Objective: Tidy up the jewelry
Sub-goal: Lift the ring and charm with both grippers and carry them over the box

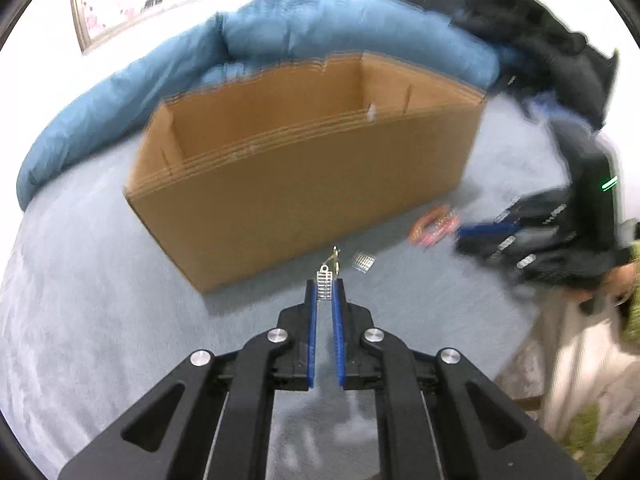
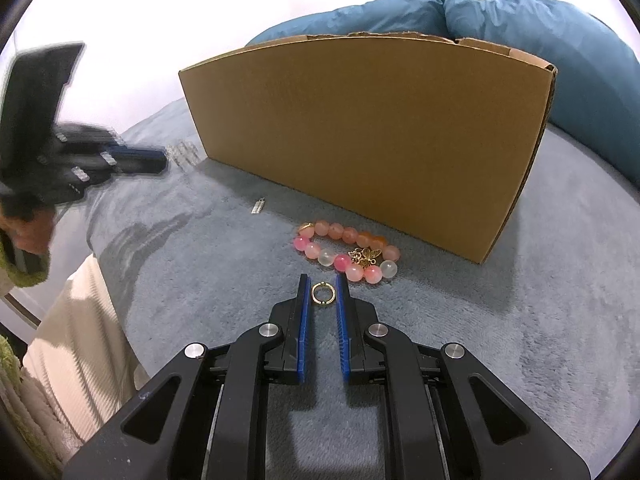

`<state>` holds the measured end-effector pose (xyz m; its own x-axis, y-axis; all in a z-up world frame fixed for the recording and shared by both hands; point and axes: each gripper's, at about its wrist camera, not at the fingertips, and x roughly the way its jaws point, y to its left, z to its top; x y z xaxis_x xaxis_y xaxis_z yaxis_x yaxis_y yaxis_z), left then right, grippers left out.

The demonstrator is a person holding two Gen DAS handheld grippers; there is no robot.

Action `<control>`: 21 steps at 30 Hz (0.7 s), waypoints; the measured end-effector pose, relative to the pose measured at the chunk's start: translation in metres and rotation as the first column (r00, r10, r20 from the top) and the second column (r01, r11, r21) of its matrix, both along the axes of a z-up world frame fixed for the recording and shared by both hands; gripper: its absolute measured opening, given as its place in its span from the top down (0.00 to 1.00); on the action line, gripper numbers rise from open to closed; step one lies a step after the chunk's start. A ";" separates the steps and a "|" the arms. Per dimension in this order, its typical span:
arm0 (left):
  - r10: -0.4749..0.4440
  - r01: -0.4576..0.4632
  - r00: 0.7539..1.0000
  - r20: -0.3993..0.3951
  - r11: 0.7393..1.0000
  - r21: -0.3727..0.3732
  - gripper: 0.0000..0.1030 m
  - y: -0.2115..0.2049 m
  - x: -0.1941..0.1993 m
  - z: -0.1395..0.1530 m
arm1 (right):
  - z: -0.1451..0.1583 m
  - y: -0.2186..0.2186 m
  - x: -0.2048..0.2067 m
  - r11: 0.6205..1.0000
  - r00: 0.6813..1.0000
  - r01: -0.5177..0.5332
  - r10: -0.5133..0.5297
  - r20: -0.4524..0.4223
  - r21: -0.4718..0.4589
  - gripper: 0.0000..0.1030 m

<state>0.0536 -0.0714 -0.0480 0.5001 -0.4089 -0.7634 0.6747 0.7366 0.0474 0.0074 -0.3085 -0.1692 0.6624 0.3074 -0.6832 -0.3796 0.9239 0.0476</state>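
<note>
My left gripper (image 1: 325,282) is shut on a silver ladder-shaped earring (image 1: 325,287), whose gold hook sticks out past the tips, in front of the cardboard box (image 1: 300,184). A matching silver earring (image 1: 364,261) lies on the bed just to the right. My right gripper (image 2: 322,280) is shut on a small gold ring (image 2: 313,293), held upright between its blue pads. Just beyond it a pink, orange and white bead bracelet (image 2: 344,252) with a gold butterfly charm lies against the box (image 2: 360,140). In the right wrist view the left gripper (image 2: 160,160) shows blurred at the left.
The box is open at the top and stands on a grey-blue bedcover (image 2: 520,340). A blue duvet (image 1: 320,24) is bunched up behind it. The bed's edge drops off by a white ribbed panel (image 2: 72,340). Dark clothing (image 1: 520,20) hangs at the far right.
</note>
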 end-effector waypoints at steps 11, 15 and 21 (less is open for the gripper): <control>-0.020 0.018 0.998 -0.055 0.999 -0.037 0.94 0.000 -0.003 0.002 | 0.000 -0.001 -0.001 1.000 1.000 0.001 -0.001 0.002 0.014 0.90; 0.037 -0.038 0.996 -0.083 0.999 -0.006 0.94 0.006 0.006 -0.016 | 0.000 0.000 -0.001 1.000 1.000 0.003 -0.003 0.010 0.016 0.90; 0.038 -0.042 0.998 -0.059 0.996 -0.082 0.94 0.016 0.002 -0.008 | 0.003 0.000 -0.007 1.000 1.000 -0.001 0.000 0.022 0.013 0.90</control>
<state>0.0551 -0.0552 -0.0563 0.4738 -0.4525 -0.7554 0.6446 0.7627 -0.0526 0.0009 -0.3083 -0.1667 0.6770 0.3168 -0.6644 -0.3813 0.9230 0.0516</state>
